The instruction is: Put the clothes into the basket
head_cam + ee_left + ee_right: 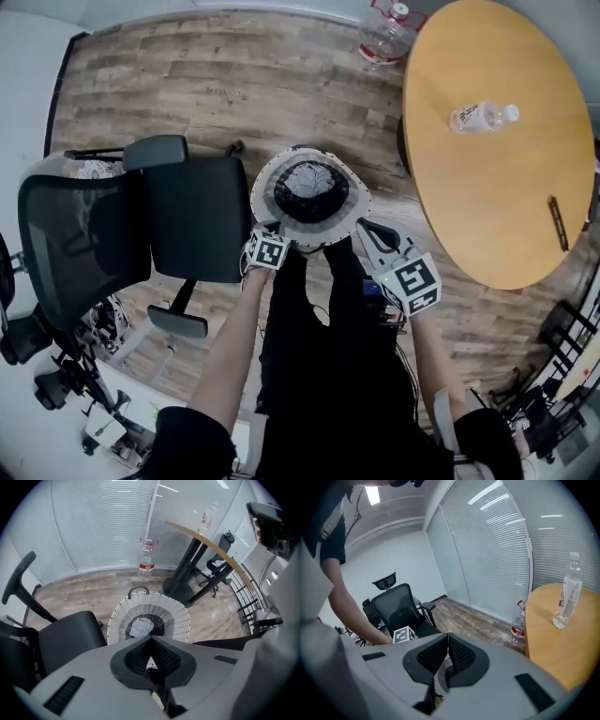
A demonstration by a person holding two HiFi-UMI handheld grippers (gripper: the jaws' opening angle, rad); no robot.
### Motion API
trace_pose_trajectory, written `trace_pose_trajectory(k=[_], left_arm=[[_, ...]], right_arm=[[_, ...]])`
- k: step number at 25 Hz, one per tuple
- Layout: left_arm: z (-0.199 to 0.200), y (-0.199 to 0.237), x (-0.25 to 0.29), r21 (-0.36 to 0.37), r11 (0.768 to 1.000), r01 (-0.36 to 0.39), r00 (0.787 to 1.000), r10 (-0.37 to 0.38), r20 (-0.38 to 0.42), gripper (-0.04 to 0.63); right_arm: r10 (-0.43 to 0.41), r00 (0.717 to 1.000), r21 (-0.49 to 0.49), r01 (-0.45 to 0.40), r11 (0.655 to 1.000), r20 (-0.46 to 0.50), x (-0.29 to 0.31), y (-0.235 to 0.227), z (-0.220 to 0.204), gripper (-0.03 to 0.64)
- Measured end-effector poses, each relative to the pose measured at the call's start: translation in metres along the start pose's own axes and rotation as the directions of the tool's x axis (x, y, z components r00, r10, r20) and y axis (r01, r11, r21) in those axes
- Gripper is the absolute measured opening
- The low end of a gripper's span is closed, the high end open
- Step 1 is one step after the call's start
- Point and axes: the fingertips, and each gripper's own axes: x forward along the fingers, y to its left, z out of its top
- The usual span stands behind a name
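Left claw (150, 640) and right claw (448, 637) are both pressed together, empty, on outstretched forearms at centre frame, beside the basket (265, 202) holding the clothes (309, 185).

Woven, wooden, plastic: mostly matt surfaces.
The basket (265, 187) is white-and-grey woven work with a ribbed, rough look; the clothes (140, 626) in it are crumpled grey cloth. The floor (216, 84) is matt wood-grain plank, the table (487, 206) smooth pale wood with a soft sheen, the bottle (481, 116) clear glossy plastic — the chair (192, 216) matt black.
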Motion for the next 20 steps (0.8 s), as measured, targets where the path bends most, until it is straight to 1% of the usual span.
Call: trace_pose_trajectory(k=[4,6,9,11,13,14,16,18,20], left_arm=[[0.01,-0.012,-0.042,0.029,0.999,0.037,0.997,-0.039,0.062,0.012],[0.016,-0.019,-0.064,0.03,0.998,0.058,0.994,-0.06,0.095,0.012],[0.027,-0.027,-0.1,-0.008,0.995,0.103,0.982,-0.101,0.16,0.012],[0.037,-0.026,-0.124,-0.044,0.991,0.125,0.97,-0.113,0.213,0.012],[0.047,-0.024,-0.147,-0.067,0.988,0.137,0.957,-0.115,0.268,0.012],[0.051,-0.023,-0.158,-0.064,0.988,0.139,0.949,-0.114,0.294,0.012],[0.063,-0.022,-0.178,-0.033,0.99,0.135,0.931,-0.116,0.345,0.012],[0.072,-0.023,-0.2,-0.004,0.989,0.149,0.906,-0.135,0.402,0.011],[0.079,-0.023,-0.224,0.009,0.983,0.184,0.87,-0.167,0.463,0.011]], right_arm=[[-0.029,0.999,-0.025,0.03,0.999,0.034,-0.013,0.002,0.024,0.018],[-0.038,0.999,-0.042,0.04,0.998,0.038,-0.017,0.001,0.033,0.018],[-0.041,0.998,-0.056,0.044,0.997,0.048,-0.026,0.003,0.046,0.018],[-0.039,0.998,-0.071,0.043,0.997,0.053,-0.03,0.008,0.055,0.017],[-0.044,0.998,-0.082,0.048,0.996,0.05,-0.032,0.015,0.063,0.018],[-0.048,0.997,-0.08,0.052,0.995,0.053,-0.032,0.017,0.067,0.017],[-0.055,0.996,-0.066,0.06,0.996,0.075,-0.033,0.022,0.078,0.017],[-0.062,0.993,-0.057,0.068,0.996,0.103,-0.036,0.033,0.09,0.017],[-0.059,0.99,-0.054,0.067,0.996,0.131,-0.037,0.047,0.098,0.017]])
